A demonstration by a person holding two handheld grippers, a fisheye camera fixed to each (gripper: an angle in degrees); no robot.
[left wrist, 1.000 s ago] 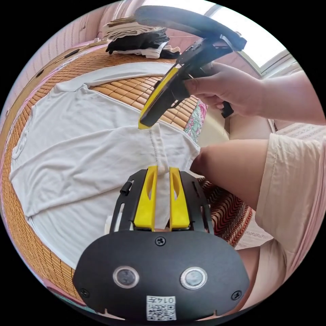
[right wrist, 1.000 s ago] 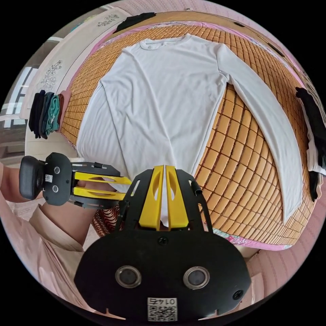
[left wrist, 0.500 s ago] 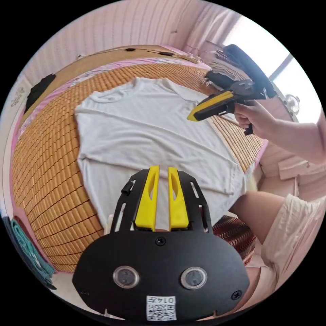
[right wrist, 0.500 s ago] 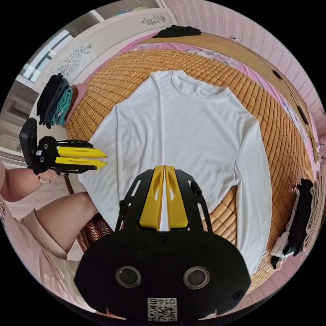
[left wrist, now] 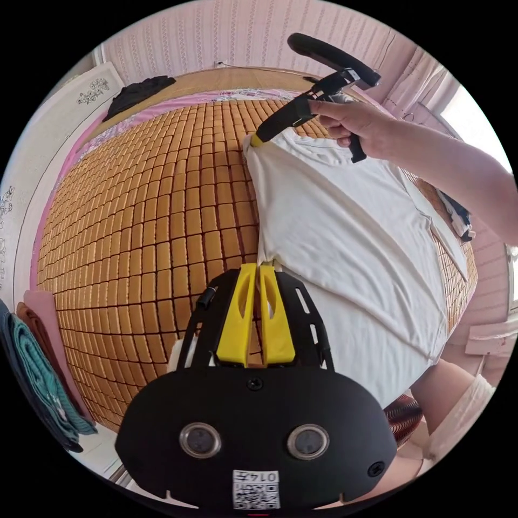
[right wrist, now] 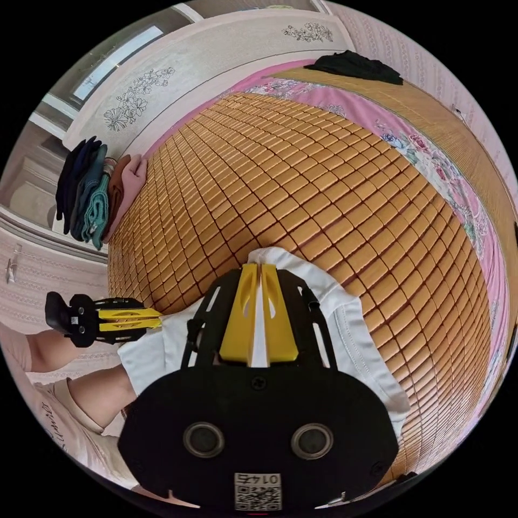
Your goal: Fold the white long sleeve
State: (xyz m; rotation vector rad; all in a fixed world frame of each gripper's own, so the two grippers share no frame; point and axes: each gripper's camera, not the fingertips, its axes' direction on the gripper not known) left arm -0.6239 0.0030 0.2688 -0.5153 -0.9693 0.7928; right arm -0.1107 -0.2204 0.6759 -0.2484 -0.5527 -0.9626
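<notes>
Both yellow-jawed grippers, left [left wrist: 258, 268] and right [right wrist: 260, 268], clamp closed on the white long-sleeve shirt's [left wrist: 345, 237] edge above the woven bamboo mat [left wrist: 145, 216].

Long sleeve [left wrist: 345, 237] lying on the bamboo mat [left wrist: 151, 216], left gripper [left wrist: 258, 272] at its near edge, right gripper [left wrist: 258, 139] at its far edge by the collar, folded clothes [right wrist: 94, 194] stacked beside the mat, dark garment [right wrist: 353, 66] on the headboard behind.
</notes>
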